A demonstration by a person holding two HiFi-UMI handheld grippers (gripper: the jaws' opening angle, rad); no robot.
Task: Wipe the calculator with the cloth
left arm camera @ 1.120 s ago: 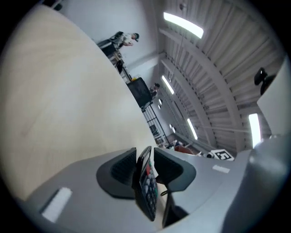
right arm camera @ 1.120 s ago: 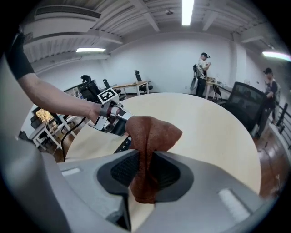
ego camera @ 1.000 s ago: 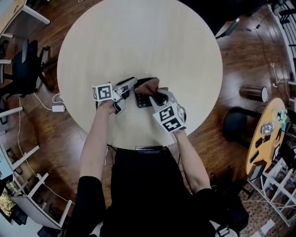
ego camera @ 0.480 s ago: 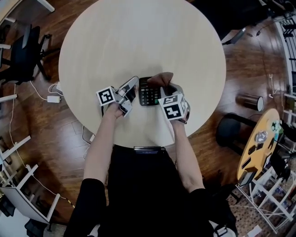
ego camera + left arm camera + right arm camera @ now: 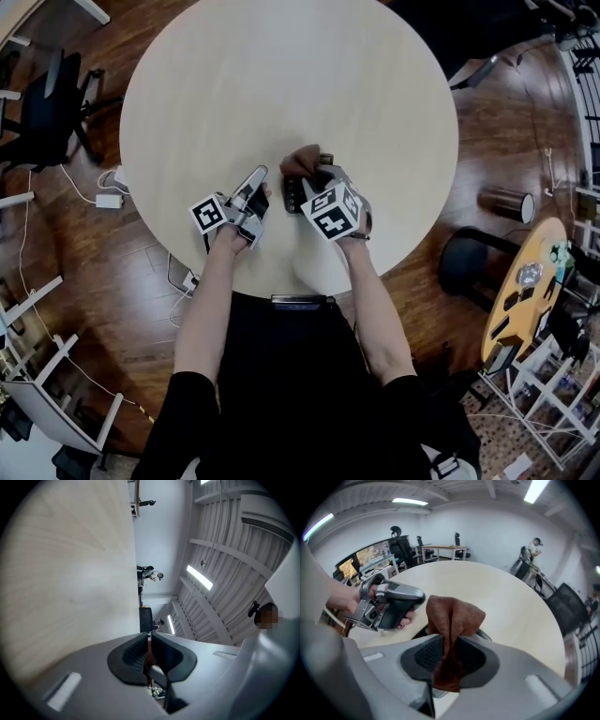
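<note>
Right gripper view: right gripper (image 5: 449,643) clamps brown cloth (image 5: 453,616).

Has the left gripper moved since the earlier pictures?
Yes. The left gripper drew back from the black calculator toward the near edge of the round pale wooden table, jaws just closed empty.

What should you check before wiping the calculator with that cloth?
1. Cloth pinched in the right hand-held gripper: ok.
2. Cloth above the calculator: ok.
3. Cloth touching the calculator: cannot tell.
4. Left hand-held gripper steadying the calculator: not ok; it is shut, empty and beside it.
5. Calculator lying on the table: ok.
</note>
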